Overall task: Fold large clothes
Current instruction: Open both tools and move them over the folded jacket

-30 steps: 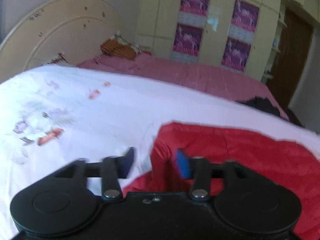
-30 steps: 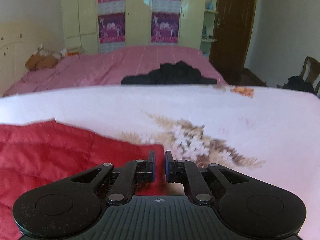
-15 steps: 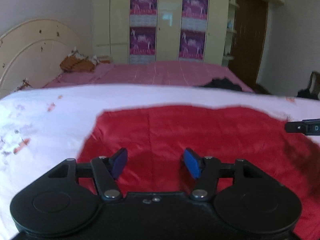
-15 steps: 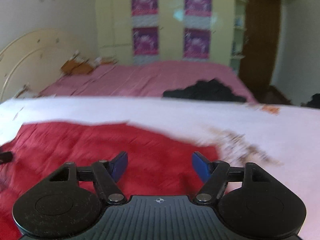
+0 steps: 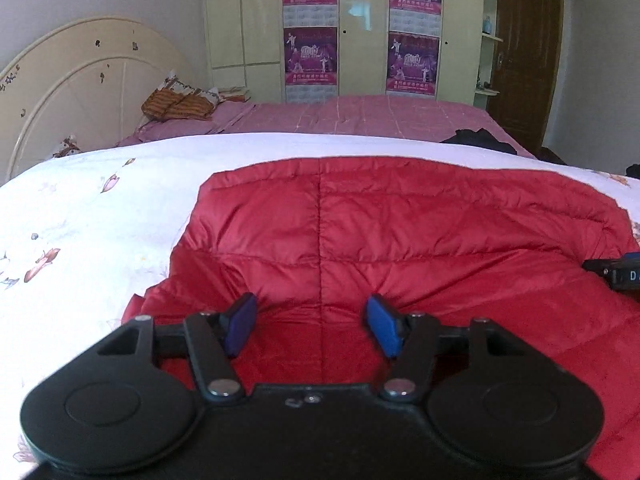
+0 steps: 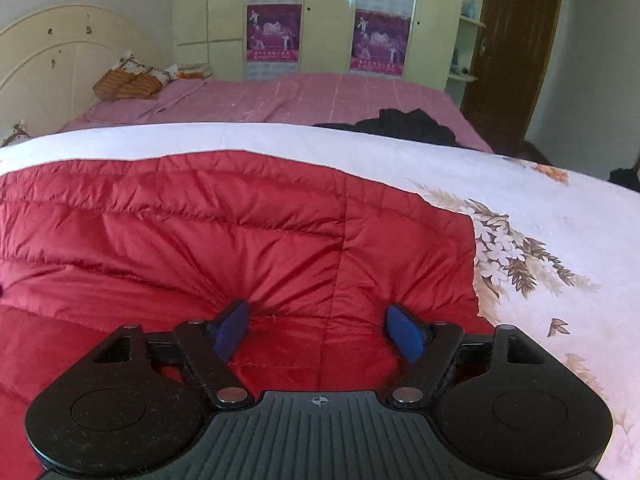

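Observation:
A red quilted puffer jacket (image 5: 400, 240) lies spread on a white floral bedspread (image 5: 100, 220). My left gripper (image 5: 312, 328) is open, its blue pads pressed down on the jacket's near left part. My right gripper (image 6: 318, 332) is open, its blue pads pressed on the jacket (image 6: 240, 232) near its right edge, making creases. The tip of the right gripper shows at the right edge of the left wrist view (image 5: 616, 274). Neither gripper holds fabric.
Beyond the bedspread (image 6: 540, 220) is a pink bed (image 5: 380, 116) with a black garment (image 6: 400, 124), orange pillows (image 5: 176, 106) and a cream headboard (image 5: 60, 92). A wardrobe with purple posters (image 5: 312, 28) and a brown door (image 5: 524, 52) stand behind.
The right gripper went from shut to open. Both grippers moved inward over the red jacket and now press on it. The left view swung right from the jacket's corner.

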`<state>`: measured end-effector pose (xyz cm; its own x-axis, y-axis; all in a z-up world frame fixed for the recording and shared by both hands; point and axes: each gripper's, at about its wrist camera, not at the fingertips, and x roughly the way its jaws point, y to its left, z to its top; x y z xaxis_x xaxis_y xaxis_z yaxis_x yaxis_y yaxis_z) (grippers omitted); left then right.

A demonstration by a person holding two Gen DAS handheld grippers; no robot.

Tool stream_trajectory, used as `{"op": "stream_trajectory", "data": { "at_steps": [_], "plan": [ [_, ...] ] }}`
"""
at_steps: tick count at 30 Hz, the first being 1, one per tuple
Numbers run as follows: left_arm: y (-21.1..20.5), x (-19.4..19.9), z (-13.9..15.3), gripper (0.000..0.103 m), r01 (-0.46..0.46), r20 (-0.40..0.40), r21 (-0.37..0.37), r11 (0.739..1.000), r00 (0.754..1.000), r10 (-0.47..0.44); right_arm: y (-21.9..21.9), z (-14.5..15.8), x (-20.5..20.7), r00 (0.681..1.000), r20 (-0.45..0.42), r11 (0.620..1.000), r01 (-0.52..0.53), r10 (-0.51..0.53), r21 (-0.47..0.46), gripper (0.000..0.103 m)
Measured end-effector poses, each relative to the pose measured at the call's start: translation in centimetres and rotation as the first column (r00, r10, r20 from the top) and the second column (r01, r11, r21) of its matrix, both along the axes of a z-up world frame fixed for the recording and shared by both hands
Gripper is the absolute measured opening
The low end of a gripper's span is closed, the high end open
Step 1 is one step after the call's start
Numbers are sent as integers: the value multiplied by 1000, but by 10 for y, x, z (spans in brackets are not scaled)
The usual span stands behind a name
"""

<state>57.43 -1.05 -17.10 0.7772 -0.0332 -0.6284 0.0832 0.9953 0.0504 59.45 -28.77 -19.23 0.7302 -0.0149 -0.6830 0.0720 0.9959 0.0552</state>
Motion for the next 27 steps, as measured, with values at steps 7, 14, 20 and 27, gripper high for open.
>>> {"op": "stream_trajectory", "data": {
  "at_steps": [7,14,20,27],
  "plan": [
    [7,-22,23,66,3,-6,-13,1000,1000,-3,-5,32,-35,998,53,999,-27,25,29,75],
    [7,-53,43,68,11,-3,-46,999,1000,-12,9,52,-81,994,96,998,-59,56,32,75],
    [7,-77,29,70,5,-36,-32,999,999,-6,22,38,-111,995,77,997,-69,71,-19,75],
    [9,-70,6,71,-11,-70,2,1000,998,11,18,9,-103,997,33,995,-66,69,-71,78]
  ]
}}
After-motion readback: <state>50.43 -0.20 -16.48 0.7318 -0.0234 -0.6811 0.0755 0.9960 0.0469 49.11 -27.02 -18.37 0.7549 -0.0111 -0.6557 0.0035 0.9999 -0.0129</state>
